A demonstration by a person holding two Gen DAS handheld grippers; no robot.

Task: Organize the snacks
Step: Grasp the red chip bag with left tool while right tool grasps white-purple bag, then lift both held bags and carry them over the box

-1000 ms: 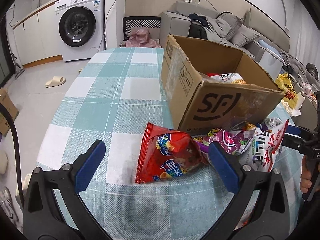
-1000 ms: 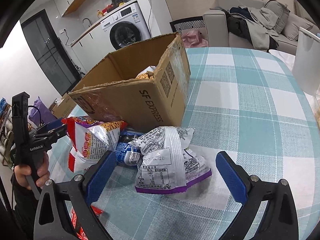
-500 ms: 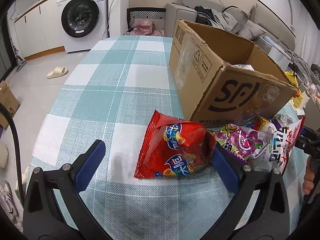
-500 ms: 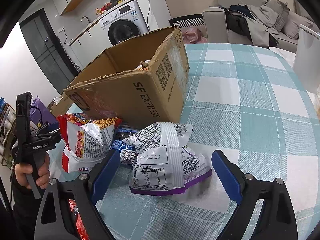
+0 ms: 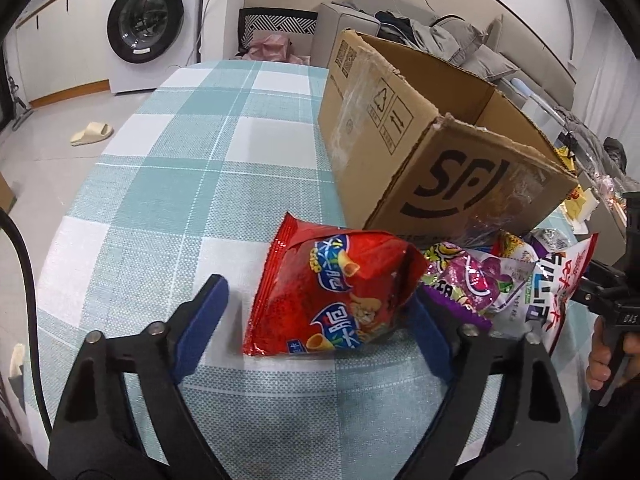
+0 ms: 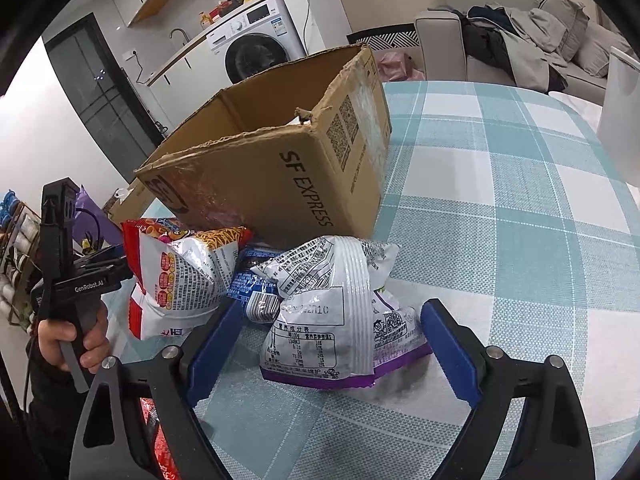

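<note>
An open SF Express cardboard box (image 5: 420, 144) stands on the checked table; it also shows in the right wrist view (image 6: 280, 176). A pile of snack bags lies at its near side. My left gripper (image 5: 320, 316) is open, its jaws on either side of a red snack bag (image 5: 340, 296). My right gripper (image 6: 332, 320) is open around a silver bag with purple trim (image 6: 340, 320). A white-and-red bag (image 6: 176, 280) and a blue packet (image 6: 250, 284) lie to its left. A purple bag (image 5: 476, 284) lies beside the red one.
The teal-and-white checked tablecloth (image 5: 224, 168) extends left of the box. A washing machine (image 5: 152, 24) and a sofa (image 6: 520, 40) stand beyond the table. A white object (image 6: 622, 120) stands at the table's right edge. A slipper (image 5: 92, 134) lies on the floor.
Both grippers have moved forward and lower toward the pile. The left jaws now flank the red bag and the right jaws flank the silver bag, with narrower openings than before.
</note>
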